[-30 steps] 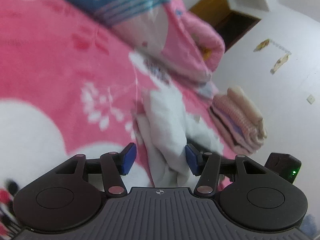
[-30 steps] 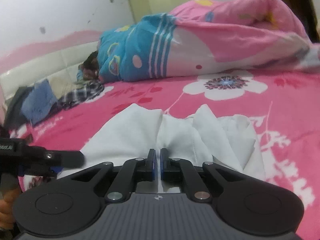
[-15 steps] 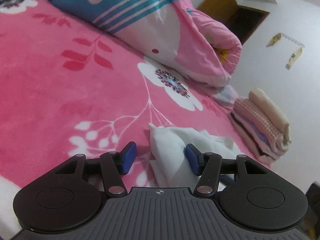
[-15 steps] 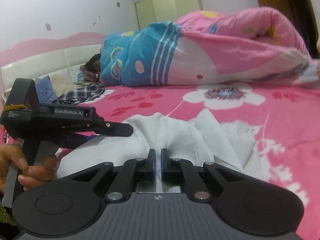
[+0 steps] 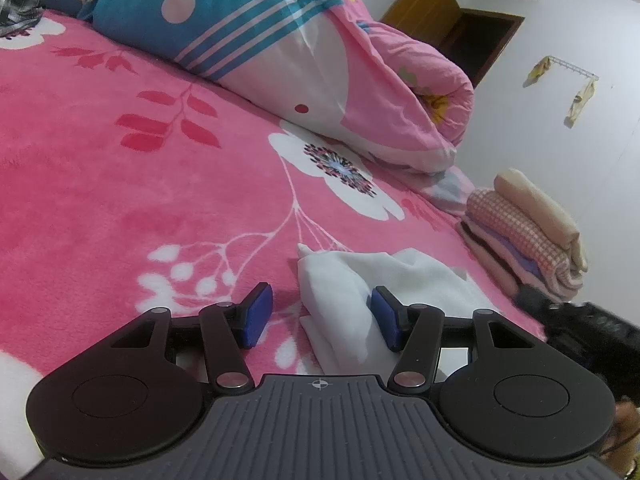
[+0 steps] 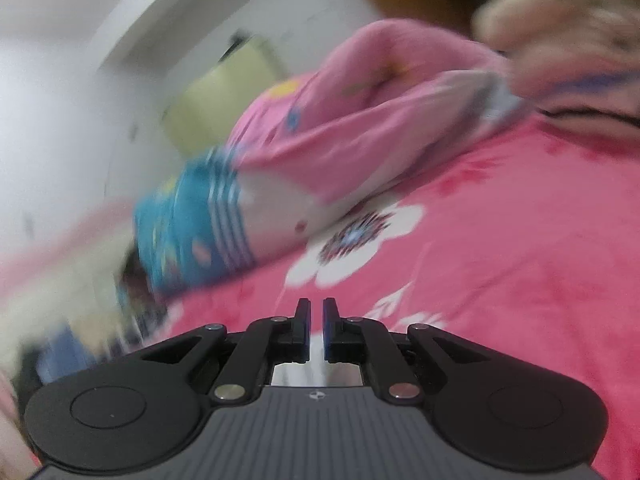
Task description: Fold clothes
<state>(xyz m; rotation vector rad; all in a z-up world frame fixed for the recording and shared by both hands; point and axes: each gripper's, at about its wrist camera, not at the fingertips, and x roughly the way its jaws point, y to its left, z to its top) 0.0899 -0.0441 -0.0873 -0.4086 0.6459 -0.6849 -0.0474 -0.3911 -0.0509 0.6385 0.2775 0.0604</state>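
Swung away right off the white garment (image 5: 352, 292), right gripper (image 6: 317, 328) nearly closed, empty; left gripper (image 5: 322, 316) open astride near fold: pinch all layers before lifting.

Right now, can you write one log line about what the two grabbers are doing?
left gripper: open, white garment between pads, not pinched | right gripper: nearly shut, empty, view blurred | folded stack: at bed edge

A rolled pink-and-blue quilt (image 5: 304, 60) lies on the pink flowered blanket (image 5: 120, 184) near a wooden door (image 5: 460, 28).
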